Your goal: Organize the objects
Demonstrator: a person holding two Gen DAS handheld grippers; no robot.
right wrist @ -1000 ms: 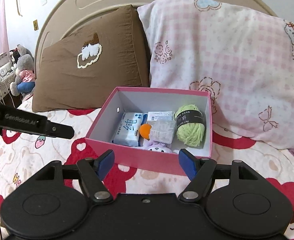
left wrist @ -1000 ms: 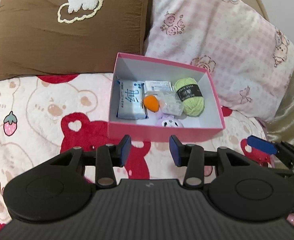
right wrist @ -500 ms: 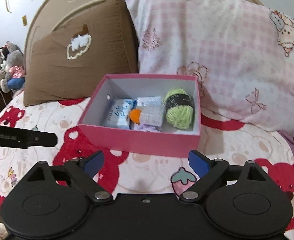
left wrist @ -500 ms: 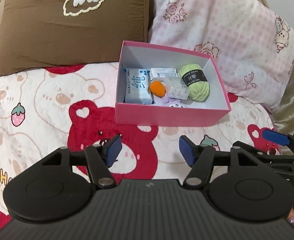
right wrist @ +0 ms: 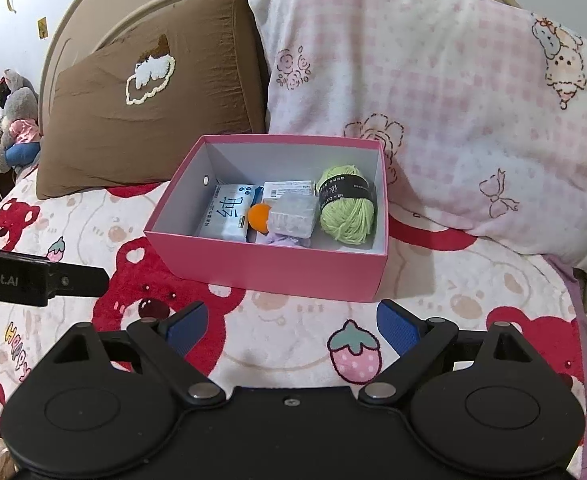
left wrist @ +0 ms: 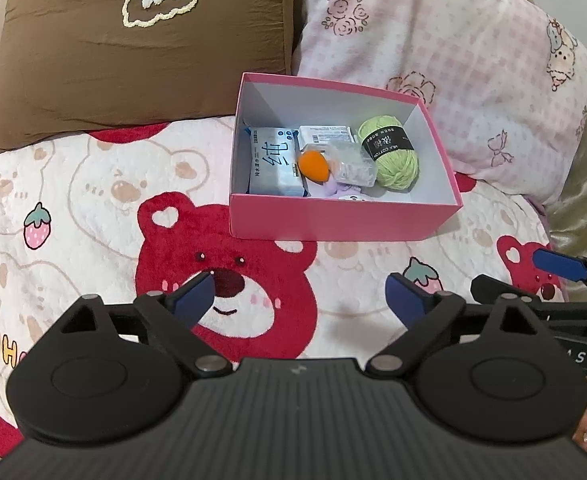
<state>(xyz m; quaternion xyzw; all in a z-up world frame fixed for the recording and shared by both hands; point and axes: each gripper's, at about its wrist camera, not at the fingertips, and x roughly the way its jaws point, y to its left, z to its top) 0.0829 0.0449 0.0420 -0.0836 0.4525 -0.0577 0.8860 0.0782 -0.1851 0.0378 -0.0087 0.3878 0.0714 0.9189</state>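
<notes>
A pink box point(left wrist: 333, 220) point(right wrist: 269, 264) stands on the bed in front of the pillows. Inside lie a blue-white tissue pack point(left wrist: 275, 166) point(right wrist: 229, 216), an orange sponge point(left wrist: 313, 166) point(right wrist: 259, 216), a clear plastic packet point(left wrist: 353, 166) point(right wrist: 293, 216), a white flat packet point(left wrist: 325, 134), a green yarn ball point(left wrist: 393, 152) point(right wrist: 347, 204) and a purple soft item point(left wrist: 345, 191). My left gripper point(left wrist: 299, 294) is open and empty, hovering over the blanket short of the box. My right gripper point(right wrist: 291, 322) is open and empty, also short of the box.
A brown pillow point(left wrist: 141, 44) point(right wrist: 153, 104) and a pink checked pillow point(left wrist: 453, 60) point(right wrist: 433, 92) lean behind the box. The bear-print blanket point(left wrist: 93, 200) covers the bed. Plush toys point(right wrist: 13, 120) sit at far left. The other gripper shows at right point(left wrist: 557, 266) and at left point(right wrist: 33, 278).
Both grippers have pulled back from the box and opened wider. The box now sits farther away in both views.
</notes>
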